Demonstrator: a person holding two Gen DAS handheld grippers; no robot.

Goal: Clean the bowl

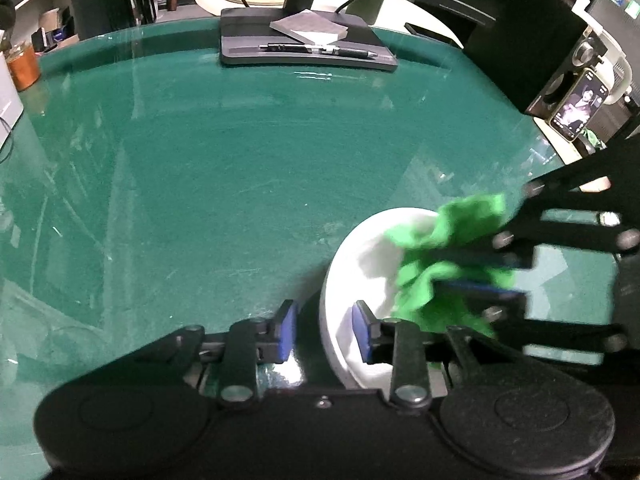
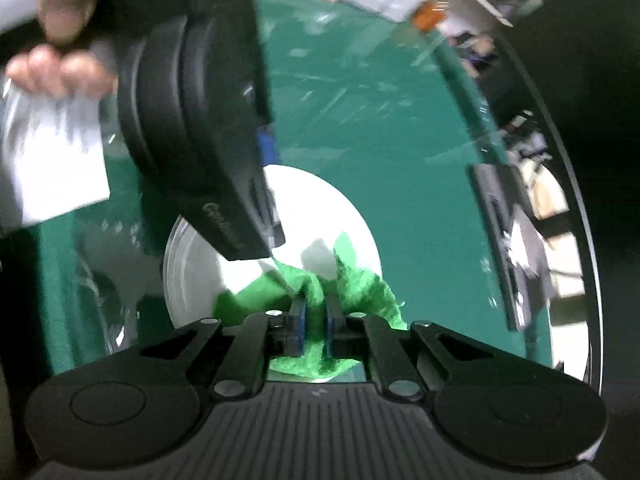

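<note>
A white bowl (image 1: 360, 248) stands on the green table, low and right in the left wrist view. My left gripper (image 1: 325, 330) straddles its near rim. One blue pad sits inside the bowl, the other outside, and a dark gap shows beside the outer pad. My right gripper (image 1: 436, 270) reaches in from the right, shut on a crumpled green cloth (image 1: 460, 220) that lies against the bowl's inside. In the right wrist view the blue pads of that gripper (image 2: 316, 312) pinch the cloth (image 2: 360, 284) over the bowl (image 2: 320, 200). The left gripper's body (image 2: 208, 140) hides the bowl's far left part.
A dark monitor stand base (image 1: 308, 46) with a pen and a grey pad sits at the table's far edge. A phone (image 1: 580, 104) leans at the right, a copper-coloured can (image 1: 24, 66) stands far left. A hand (image 2: 60, 60) and a white sheet (image 2: 56, 160) show at the left.
</note>
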